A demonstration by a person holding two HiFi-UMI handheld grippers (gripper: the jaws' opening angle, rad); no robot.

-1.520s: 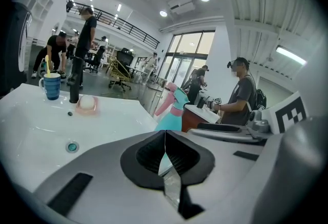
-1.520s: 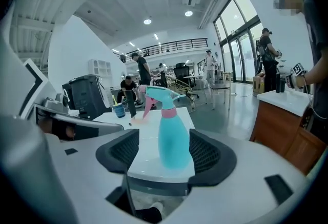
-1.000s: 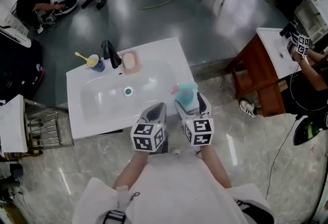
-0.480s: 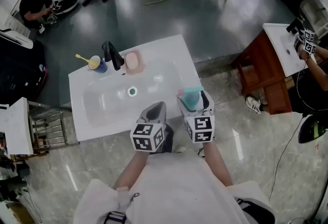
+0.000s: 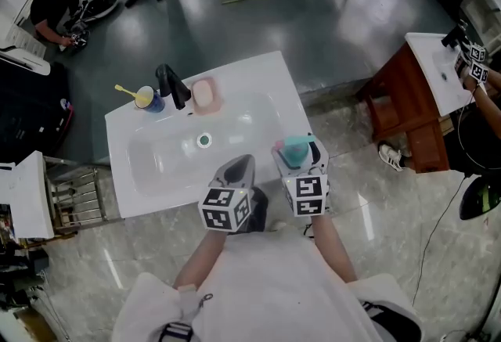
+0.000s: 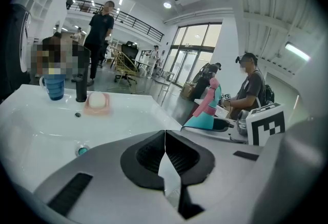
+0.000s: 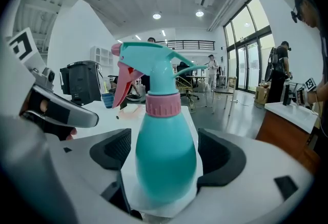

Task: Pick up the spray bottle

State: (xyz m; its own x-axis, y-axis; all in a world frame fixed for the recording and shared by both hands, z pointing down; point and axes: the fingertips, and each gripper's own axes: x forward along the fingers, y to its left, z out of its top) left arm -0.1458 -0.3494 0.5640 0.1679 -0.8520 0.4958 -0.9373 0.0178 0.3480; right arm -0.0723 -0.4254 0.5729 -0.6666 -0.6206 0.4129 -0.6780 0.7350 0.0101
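Spray bottle (image 7: 165, 156) gripped by the right gripper (image 5: 297, 156) at the near right corner of the sink (image 5: 133, 180).
The teal bottle, with pink collar and trigger, is clamped upright between the right gripper's jaws, over the sink's near right corner. The left gripper (image 6: 165, 148) is held just beside it, over the sink's near rim, with its jaws pressed together on nothing. Along the sink's far edge a black tap (image 5: 169, 84), a blue cup (image 5: 147, 99) and a pink soap dish (image 5: 202, 94) are seen.

At the near edge of the sink (image 5: 258, 78), the left gripper (image 5: 237, 170) has its jaws pressed together, while the right gripper (image 5: 296, 146) clamps the upright spray bottle (image 7: 165, 151).
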